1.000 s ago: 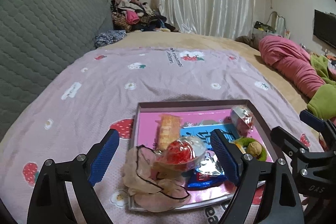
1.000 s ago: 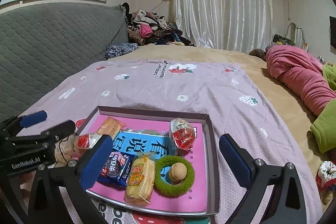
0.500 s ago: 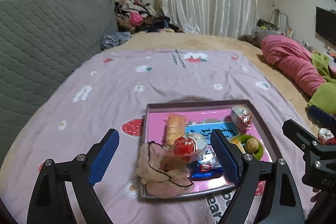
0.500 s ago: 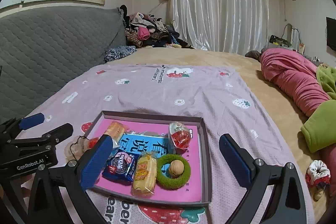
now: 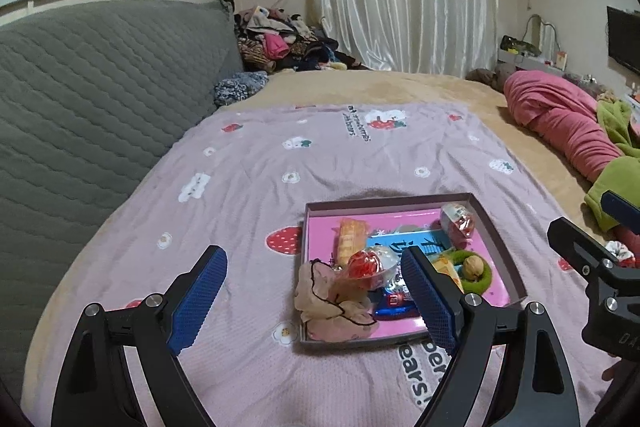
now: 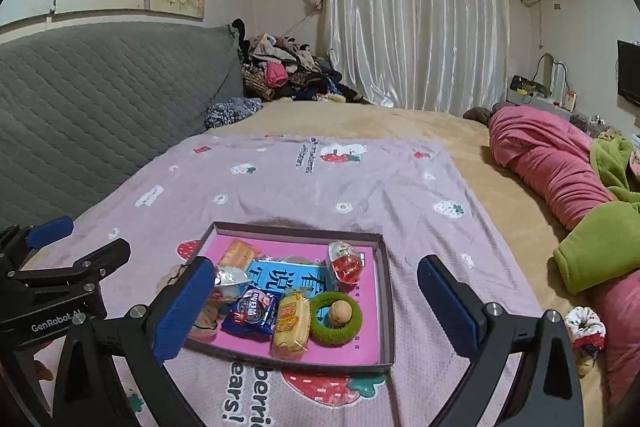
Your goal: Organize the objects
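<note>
A shallow box (image 5: 496, 243) (image 6: 385, 291) with a pink floor lies on the lilac blanket. In it are a beige scrunchie (image 5: 330, 301), a red-and-clear candy egg (image 5: 366, 265), a second egg (image 6: 345, 264), a blue cookie packet (image 6: 251, 314), wrapped cakes (image 6: 291, 323) (image 5: 352, 239), and a green scrunchie (image 6: 336, 315) around a walnut (image 6: 340, 312). My left gripper (image 5: 314, 301) is open and empty, held back above the box's near left corner. My right gripper (image 6: 314, 301) is open and empty, near the box's front.
The lilac strawberry blanket (image 5: 320, 155) covers the bed. A grey quilted headboard (image 5: 80, 99) rises on the left. Pink and green bedding (image 6: 568, 187) lies on the right, with a small patterned scrunchie (image 6: 585, 327) beside it. A clothes pile (image 6: 288, 71) sits at the far end.
Both grippers have drawn back and up from the box, so it looks smaller and farther. The objects in the box have not moved. Both stay open.
</note>
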`<state>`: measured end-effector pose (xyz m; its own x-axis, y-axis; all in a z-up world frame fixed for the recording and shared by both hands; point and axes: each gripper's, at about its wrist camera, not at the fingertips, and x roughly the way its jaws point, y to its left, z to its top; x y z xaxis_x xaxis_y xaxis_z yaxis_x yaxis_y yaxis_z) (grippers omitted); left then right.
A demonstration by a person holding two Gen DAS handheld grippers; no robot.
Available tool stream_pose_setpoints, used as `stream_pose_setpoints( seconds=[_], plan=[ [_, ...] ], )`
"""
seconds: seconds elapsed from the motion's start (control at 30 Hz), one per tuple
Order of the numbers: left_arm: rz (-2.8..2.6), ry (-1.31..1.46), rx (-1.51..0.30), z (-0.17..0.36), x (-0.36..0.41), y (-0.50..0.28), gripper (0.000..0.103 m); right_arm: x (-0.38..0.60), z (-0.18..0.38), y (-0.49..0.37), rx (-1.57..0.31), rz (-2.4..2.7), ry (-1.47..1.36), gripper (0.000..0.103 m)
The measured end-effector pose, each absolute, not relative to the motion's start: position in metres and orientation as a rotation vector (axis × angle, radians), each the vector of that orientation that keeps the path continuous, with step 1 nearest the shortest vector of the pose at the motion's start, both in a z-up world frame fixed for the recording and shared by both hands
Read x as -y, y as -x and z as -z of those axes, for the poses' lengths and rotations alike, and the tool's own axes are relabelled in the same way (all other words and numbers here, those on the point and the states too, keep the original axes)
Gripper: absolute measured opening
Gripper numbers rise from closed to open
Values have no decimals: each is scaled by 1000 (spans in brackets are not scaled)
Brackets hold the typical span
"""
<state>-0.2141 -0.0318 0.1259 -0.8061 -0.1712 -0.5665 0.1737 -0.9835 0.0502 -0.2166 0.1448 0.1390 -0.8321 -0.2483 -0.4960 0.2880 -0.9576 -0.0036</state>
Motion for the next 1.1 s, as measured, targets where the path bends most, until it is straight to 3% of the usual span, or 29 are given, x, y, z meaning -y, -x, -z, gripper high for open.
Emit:
stream_pose_setpoints(
  seconds=[0.6, 1.1],
  plan=[
    [2834, -804, 26, -188, 19, 149, 89, -149, -197, 160, -156, 2774, -645, 102],
    [2815, -780, 54, -205, 13, 98, 89, -166, -218, 115, -141, 2792, -599, 102]
  ],
)
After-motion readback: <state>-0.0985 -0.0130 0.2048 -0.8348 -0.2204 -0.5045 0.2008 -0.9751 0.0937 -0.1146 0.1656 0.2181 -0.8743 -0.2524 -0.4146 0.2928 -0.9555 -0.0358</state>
